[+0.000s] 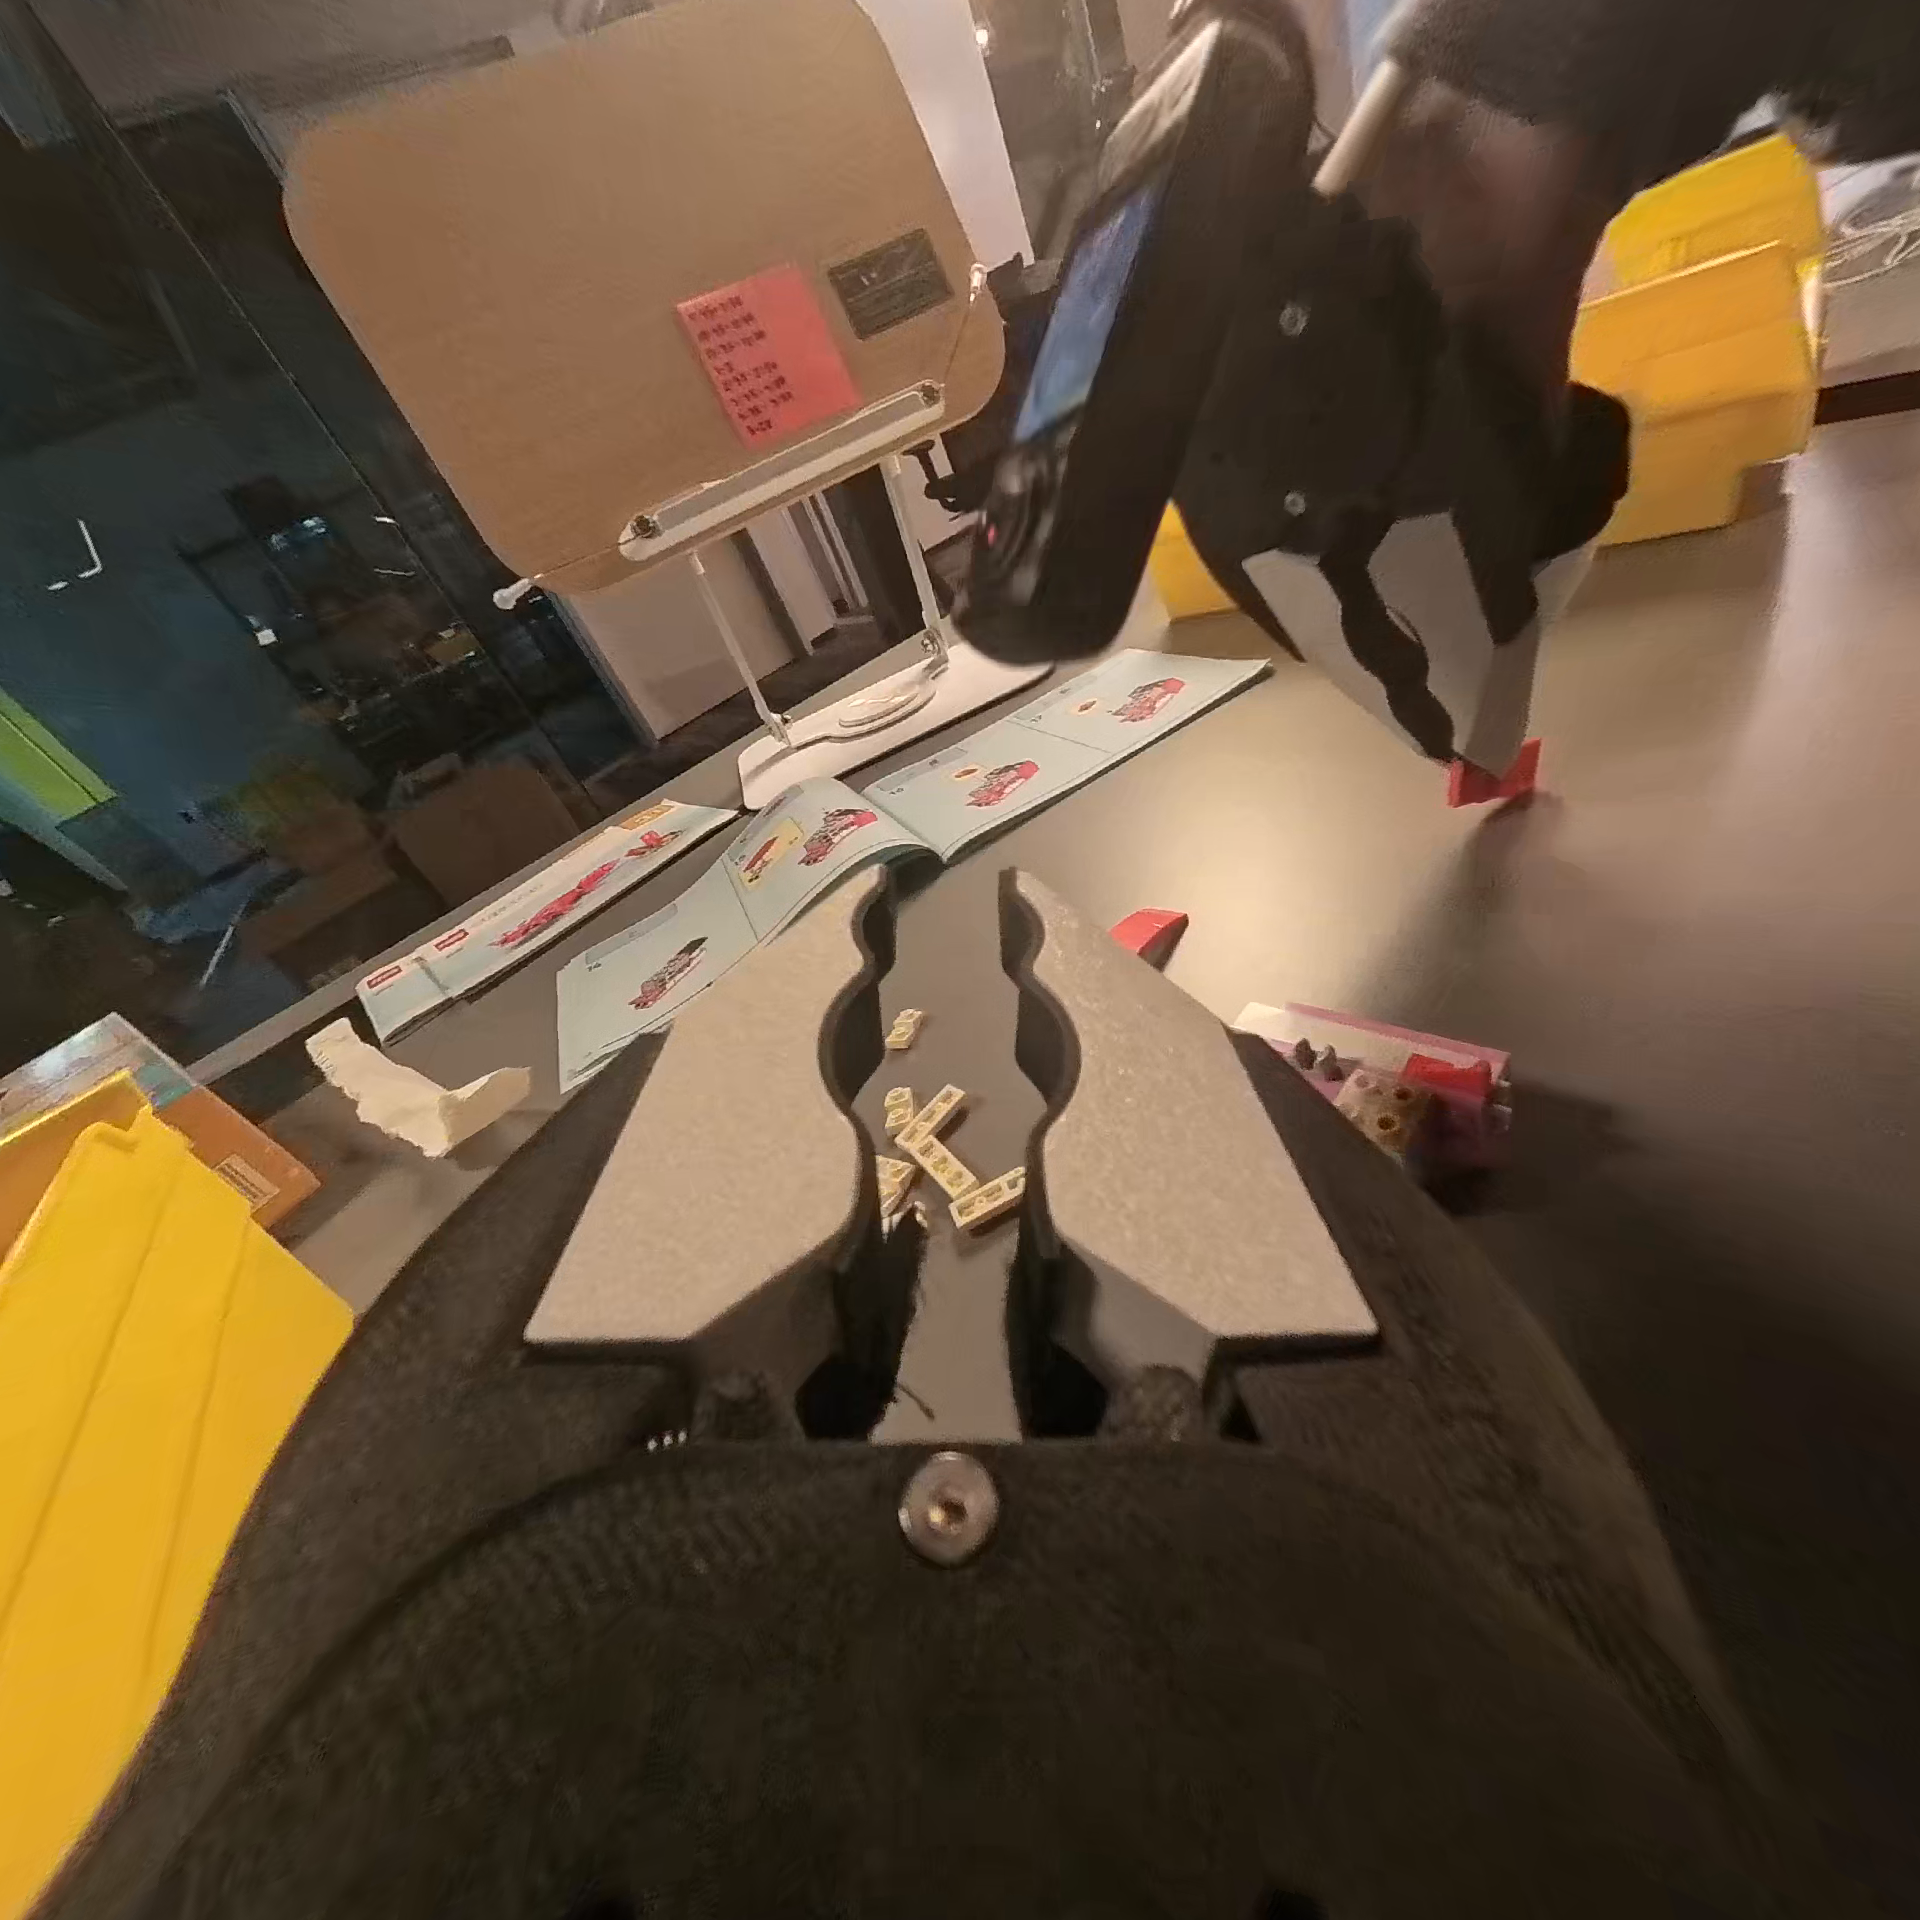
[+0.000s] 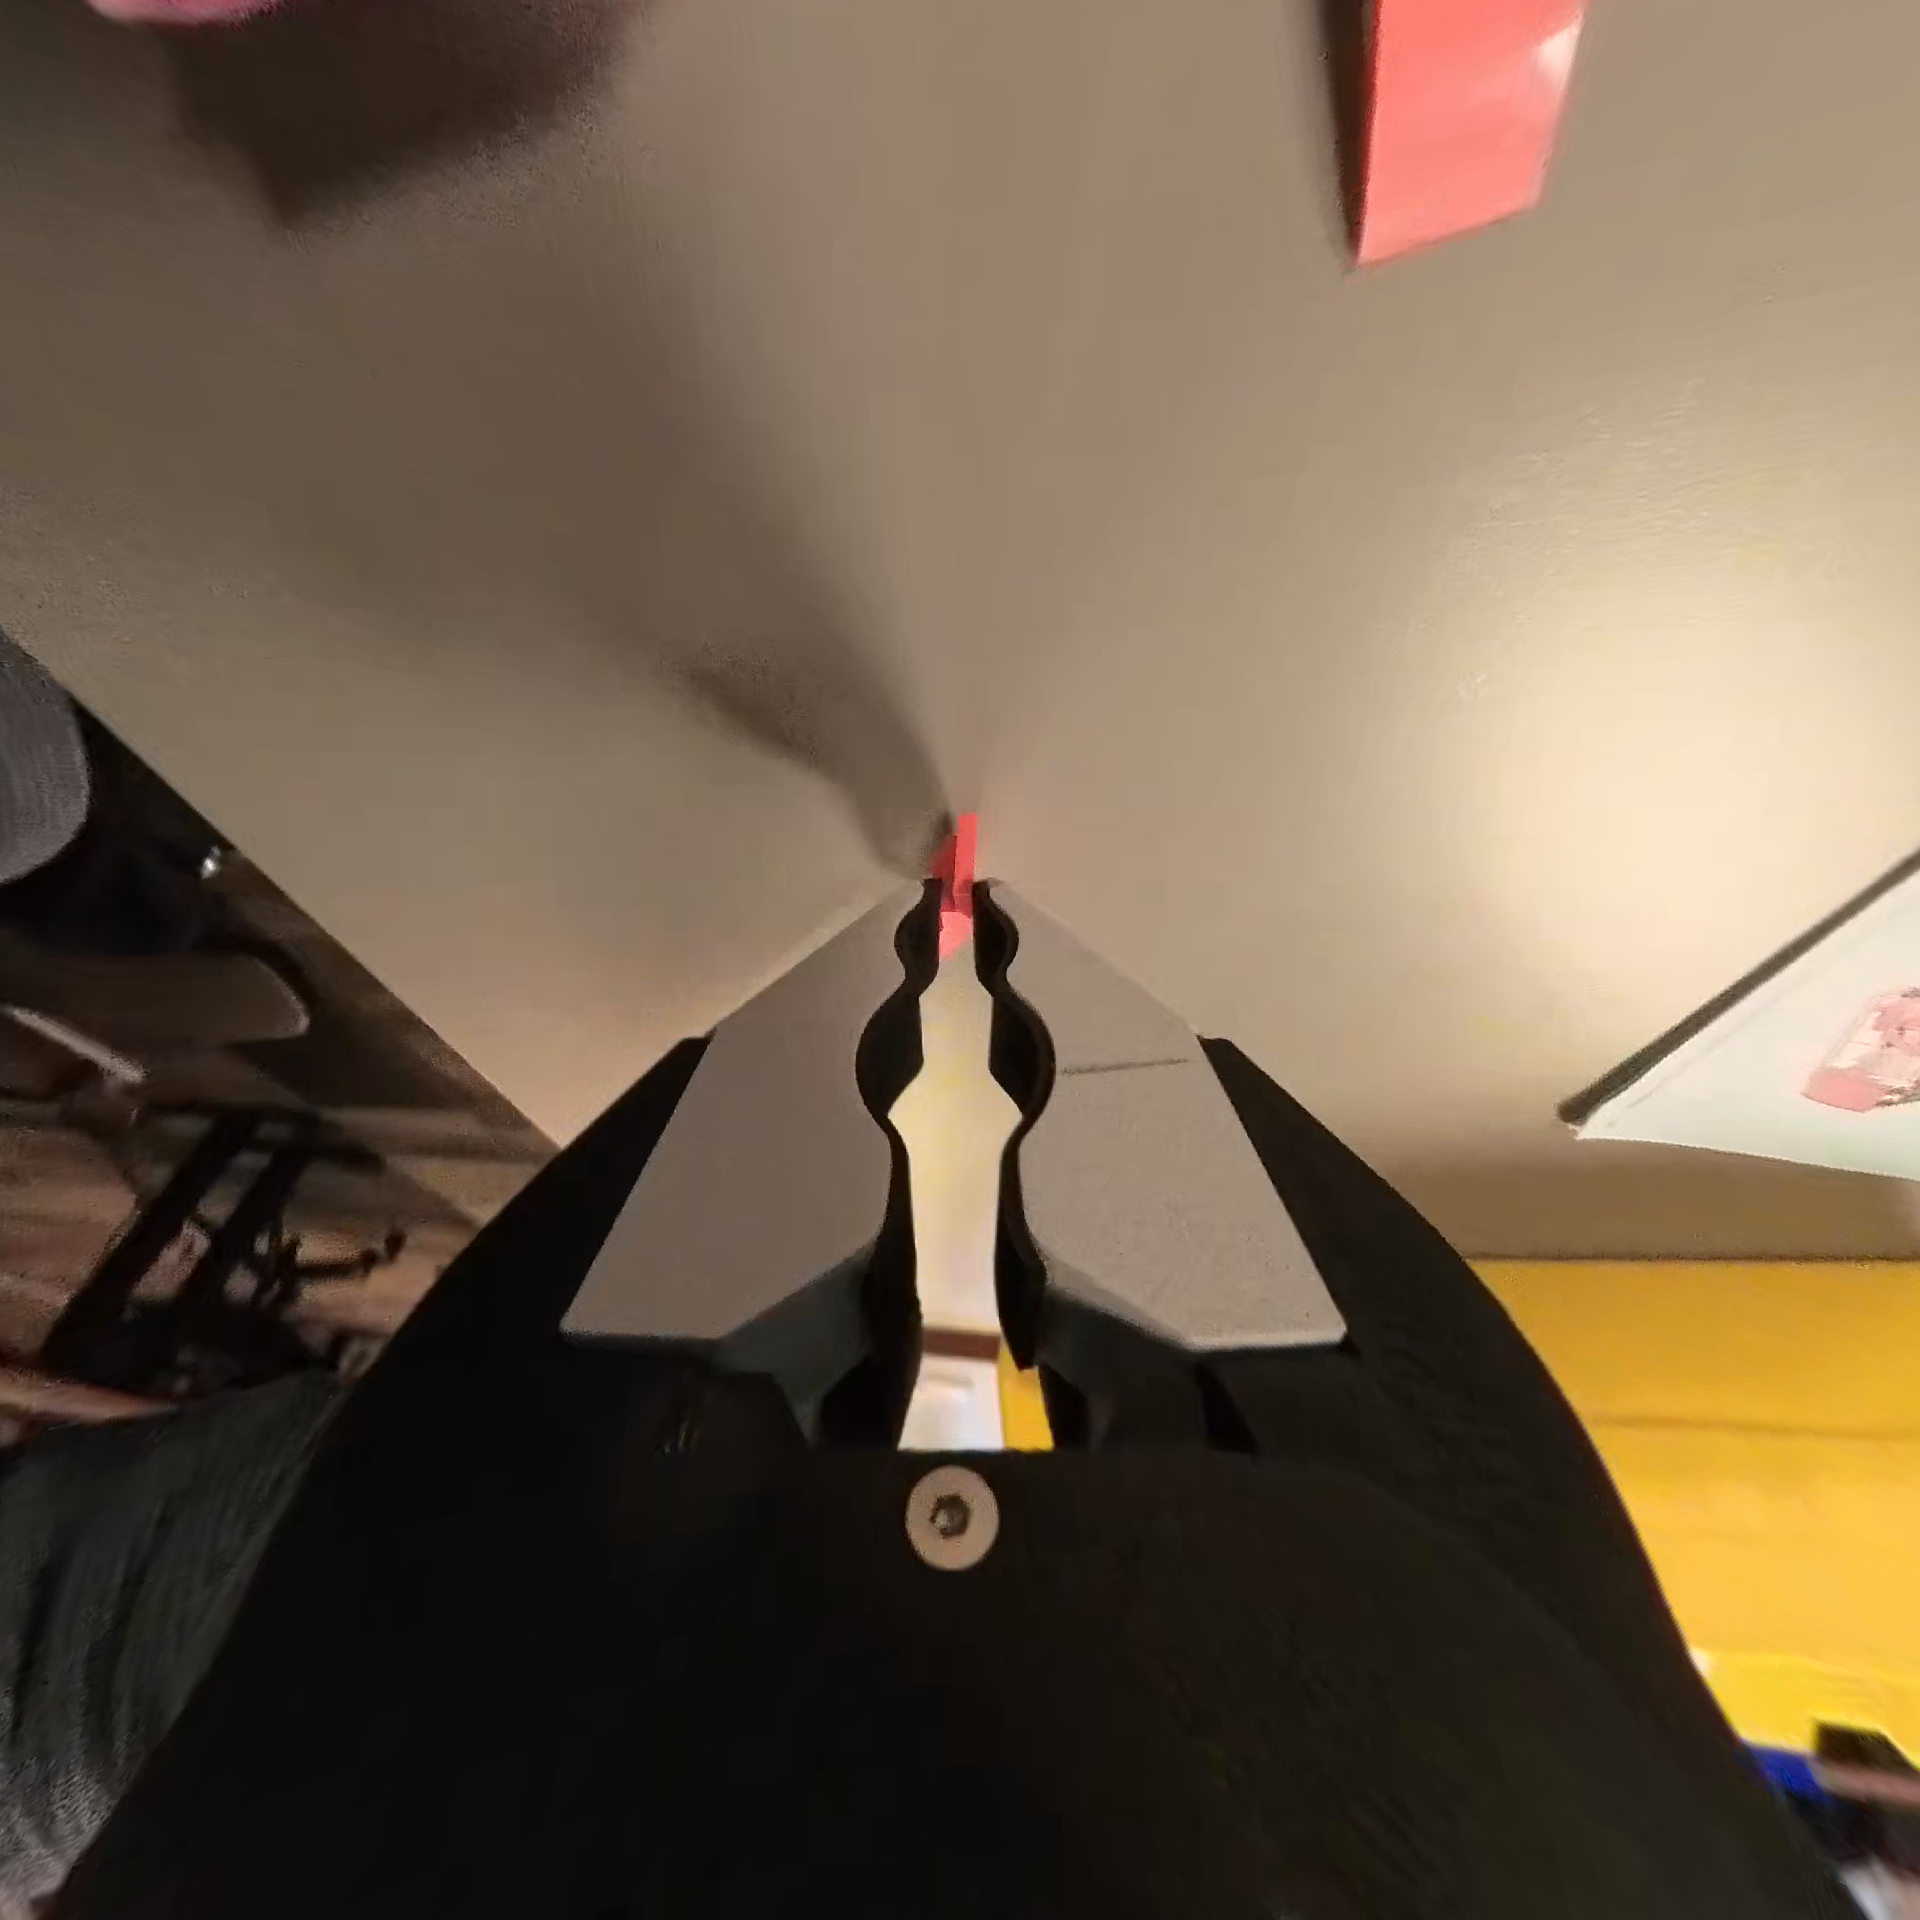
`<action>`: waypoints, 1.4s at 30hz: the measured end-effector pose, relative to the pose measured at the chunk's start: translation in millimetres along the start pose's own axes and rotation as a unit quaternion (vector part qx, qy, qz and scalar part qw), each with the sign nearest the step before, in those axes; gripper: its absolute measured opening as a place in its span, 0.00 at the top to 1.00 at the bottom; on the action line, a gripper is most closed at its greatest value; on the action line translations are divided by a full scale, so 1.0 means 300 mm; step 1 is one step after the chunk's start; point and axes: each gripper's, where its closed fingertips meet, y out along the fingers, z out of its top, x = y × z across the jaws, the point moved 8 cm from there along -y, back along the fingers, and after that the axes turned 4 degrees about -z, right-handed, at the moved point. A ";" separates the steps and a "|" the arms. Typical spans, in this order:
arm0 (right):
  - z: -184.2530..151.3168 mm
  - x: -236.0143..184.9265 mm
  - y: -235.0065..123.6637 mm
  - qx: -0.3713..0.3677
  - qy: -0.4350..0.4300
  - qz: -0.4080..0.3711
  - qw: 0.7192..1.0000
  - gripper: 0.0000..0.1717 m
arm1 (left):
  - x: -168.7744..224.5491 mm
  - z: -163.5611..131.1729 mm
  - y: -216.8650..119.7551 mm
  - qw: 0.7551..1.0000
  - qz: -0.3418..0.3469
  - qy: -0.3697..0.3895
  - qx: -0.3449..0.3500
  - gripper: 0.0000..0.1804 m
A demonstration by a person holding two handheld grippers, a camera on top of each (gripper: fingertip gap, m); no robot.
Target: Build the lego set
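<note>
Left gripper (image 1: 943, 883), nearest the lens, is shown spread and empty above loose cream plates (image 1: 940, 1143); right gripper (image 2: 957, 891) is seen pinching a red brick (image 2: 958, 873) on the table (image 2: 1351, 623), its far end hidden; motion blur obscures the purple model (image 1: 1392, 1091)

red brick (image 2: 956, 873), cream plates (image 1: 940, 1132), yellow bins (image 1: 135, 1382), pale blue booklet (image 1: 935, 800)
</note>
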 end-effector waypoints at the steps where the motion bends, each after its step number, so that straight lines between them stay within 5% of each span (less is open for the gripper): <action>1: 0.006 0.003 0.009 -0.022 -0.003 -0.002 1.000 0.98 | 0.001 0.000 0.001 1.000 0.001 0.002 -0.001 0.90; 6: 0.020 0.012 0.032 -0.049 -0.008 -0.009 0.999 0.97 | -0.003 0.004 -0.008 1.000 0.011 0.002 0.000 0.90; 10: -0.003 0.021 0.013 -0.019 0.010 -0.009 1.000 0.87 | -0.008 0.005 -0.011 1.000 0.010 -0.010 0.004 0.90; 14: -0.042 0.044 -0.082 0.167 0.064 -0.010 0.984 0.85 | -0.014 0.009 -0.018 0.999 0.003 -0.035 0.018 0.89; 17: -0.067 0.087 -0.137 0.380 0.115 -0.045 0.917 0.85 | -0.022 0.010 -0.022 0.998 -0.005 -0.057 0.028 0.88; 21: -0.154 0.159 -0.128 0.600 0.189 -0.221 0.745 0.84 | -0.010 0.016 -0.021 0.998 -0.018 -0.058 0.032 0.87; 25: -0.218 0.121 -0.041 0.689 0.221 -0.275 0.633 0.90 | -0.001 0.011 -0.012 0.997 -0.031 -0.062 0.023 0.86; 28: -0.276 0.097 -0.032 0.719 0.257 -0.404 0.504 0.94 | 0.000 0.015 -0.016 0.996 -0.038 -0.072 0.028 0.85; 30: -0.308 0.082 -0.046 0.706 0.257 -0.480 0.453 0.99 | 0.001 0.020 -0.020 0.996 -0.039 -0.072 0.035 0.85; 34: -0.352 0.102 -0.014 0.628 0.301 -0.572 0.434 1.00 | 0.002 0.014 -0.017 0.995 -0.045 -0.081 0.028 0.84; 42: -0.342 0.117 0.005 0.608 0.306 -0.580 0.448 1.00 | -0.012 0.004 -0.016 0.986 -0.073 -0.142 0.036 0.84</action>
